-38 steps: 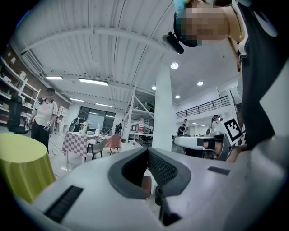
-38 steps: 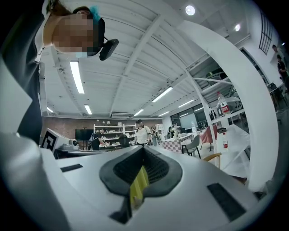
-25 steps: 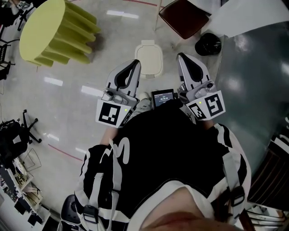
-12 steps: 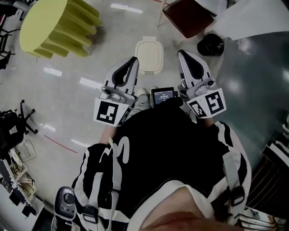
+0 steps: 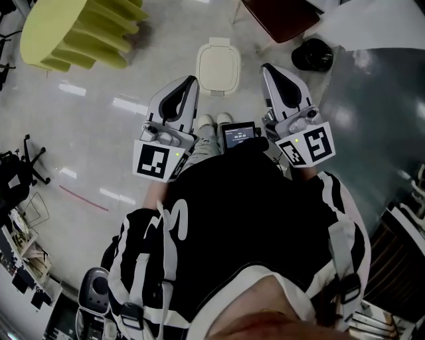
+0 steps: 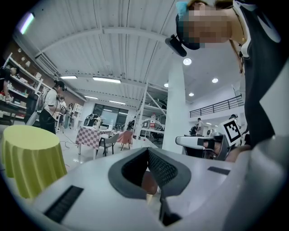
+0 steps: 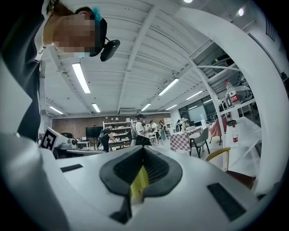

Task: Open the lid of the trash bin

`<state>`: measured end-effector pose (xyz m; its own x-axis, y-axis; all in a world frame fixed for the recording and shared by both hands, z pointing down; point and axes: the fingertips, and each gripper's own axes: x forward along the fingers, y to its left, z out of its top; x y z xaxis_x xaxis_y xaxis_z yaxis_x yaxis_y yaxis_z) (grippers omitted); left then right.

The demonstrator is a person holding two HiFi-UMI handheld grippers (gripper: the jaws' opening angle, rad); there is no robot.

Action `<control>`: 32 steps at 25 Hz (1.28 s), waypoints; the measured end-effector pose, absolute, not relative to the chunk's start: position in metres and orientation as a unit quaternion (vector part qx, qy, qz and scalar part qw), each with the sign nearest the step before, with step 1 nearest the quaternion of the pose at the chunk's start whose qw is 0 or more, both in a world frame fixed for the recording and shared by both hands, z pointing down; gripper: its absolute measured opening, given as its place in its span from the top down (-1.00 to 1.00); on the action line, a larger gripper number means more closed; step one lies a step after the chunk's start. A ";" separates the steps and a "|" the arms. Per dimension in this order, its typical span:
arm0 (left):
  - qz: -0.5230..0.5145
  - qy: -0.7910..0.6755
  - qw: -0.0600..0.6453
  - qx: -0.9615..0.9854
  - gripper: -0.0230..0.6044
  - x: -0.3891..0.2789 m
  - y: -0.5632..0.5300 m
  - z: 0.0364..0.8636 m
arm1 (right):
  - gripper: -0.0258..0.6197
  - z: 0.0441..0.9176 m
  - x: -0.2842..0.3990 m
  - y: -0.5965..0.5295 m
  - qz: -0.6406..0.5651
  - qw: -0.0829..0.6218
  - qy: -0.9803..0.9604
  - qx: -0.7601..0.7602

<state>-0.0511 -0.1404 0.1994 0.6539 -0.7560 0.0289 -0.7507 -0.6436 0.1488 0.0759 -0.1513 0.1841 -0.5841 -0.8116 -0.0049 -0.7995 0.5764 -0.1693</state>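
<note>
The trash bin stands on the pale floor ahead of me in the head view, its cream lid down. My left gripper points forward just left of the bin and nearer to me, jaws shut and empty. My right gripper is held level with it to the bin's right, also shut and empty. Neither touches the bin. The left gripper view shows the closed left gripper against the hall and ceiling, and the right gripper view shows the closed right gripper likewise. The bin is out of both gripper views.
A yellow-green round table stands at the far left. A red-brown chair and a black object lie beyond the bin at right. A dark grey tabletop fills the right side. An office chair sits at the left edge.
The bin and the yellow-green table have slid up in the head view, and my feet now show below the bin. Both grippers stay shut, side by side.
</note>
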 end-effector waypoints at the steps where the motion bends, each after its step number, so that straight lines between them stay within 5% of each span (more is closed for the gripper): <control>1: -0.017 -0.417 0.076 0.906 0.90 -0.052 -0.140 0.202 | 0.89 0.186 0.076 -0.152 -0.075 0.039 0.888 -0.453; 32: 0.010 -0.454 0.107 0.884 0.90 -0.078 -0.167 0.271 | 0.89 0.268 0.050 -0.179 -0.096 -0.012 0.912 -0.399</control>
<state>-0.0779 -0.1670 0.2713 0.5873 -0.8013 0.1140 -0.8054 -0.5647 0.1801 0.0504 -0.1791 0.2678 -0.6816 -0.7249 0.0994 -0.7297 0.6633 -0.1660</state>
